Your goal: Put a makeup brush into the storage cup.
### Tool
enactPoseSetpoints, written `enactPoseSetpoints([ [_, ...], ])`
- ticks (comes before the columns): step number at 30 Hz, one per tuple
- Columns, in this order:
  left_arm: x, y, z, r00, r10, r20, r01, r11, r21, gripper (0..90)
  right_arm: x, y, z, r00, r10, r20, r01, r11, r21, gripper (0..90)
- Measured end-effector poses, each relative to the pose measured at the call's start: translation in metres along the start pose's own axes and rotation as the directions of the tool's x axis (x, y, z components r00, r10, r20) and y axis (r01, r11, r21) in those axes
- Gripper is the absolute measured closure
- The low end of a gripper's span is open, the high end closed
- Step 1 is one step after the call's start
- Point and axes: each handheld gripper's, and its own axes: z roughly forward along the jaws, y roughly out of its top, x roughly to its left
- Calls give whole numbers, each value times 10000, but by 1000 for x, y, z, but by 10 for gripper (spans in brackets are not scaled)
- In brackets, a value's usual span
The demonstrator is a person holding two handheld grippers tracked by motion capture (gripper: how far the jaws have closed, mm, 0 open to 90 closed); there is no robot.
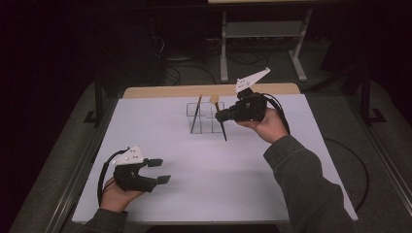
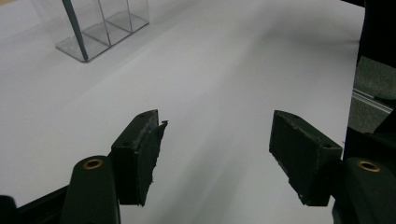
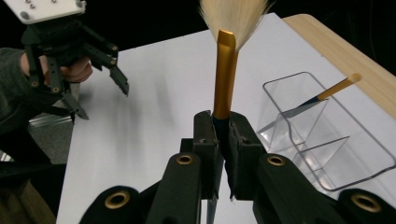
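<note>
Fingers (image 3: 243,154) of our right gripper (image 3: 223,154) are clamped on a makeup brush (image 3: 225,79), its gold ferrule and pale bristles rising above them, beside the clear organizer (image 3: 327,140). Another brush (image 3: 327,95) leans inside that organizer. Well away from it, our left gripper (image 2: 215,149) hovers with its jaws apart, nothing between them, over the white table (image 2: 224,70).

white table top (image 1: 204,165), wooden edge (image 1: 160,91) — metal stand (image 1: 265,30)

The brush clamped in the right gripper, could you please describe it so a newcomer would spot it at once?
On the white table, find the clear organizer near the far edge. Just beside it, the right gripper is shut on the brush, with its gold ferrule and pale fanned bristles; the other brush leans inside the organizer, slimmer, ungripped.
</note>
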Motion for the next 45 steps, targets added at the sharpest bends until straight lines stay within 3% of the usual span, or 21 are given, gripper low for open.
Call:
enactPoseSetpoints([
  [6, -1, -2, 0, 10000, 55, 42, -55, 10000, 56, 330, -5, 7, -4, 9996, 197, 180, -196, 9998, -49, 827],
  [7, -1, -2, -1, 10000, -54, 51, 54, 10000, 14, 328, -8, 8, -4, 9997, -32, 242, 35, 9999, -154, 827],
  [15, -1, -4, -4, 10000, 6, 58, -6, 10000, 26, 298, -16, 17, -6, 9993, 82, 371, -77, 9999, -135, 828],
  [40, 4, -6, -9, 10000, 46, -76, -48, 9998, -178, 284, -50, 41, 13, 9967, 184, 791, -176, 9998, -107, 827],
  [41, 3, -7, -8, 9998, -181, -64, 180, 9997, -170, 283, -51, 42, 14, 9965, 135, 824, -128, 9999, -97, 827],
  [45, 4, -7, -9, 9998, -152, -115, 151, 9999, -70, 282, -55, 46, 16, 9957, 178, 904, -160, 9997, -199, 828],
])
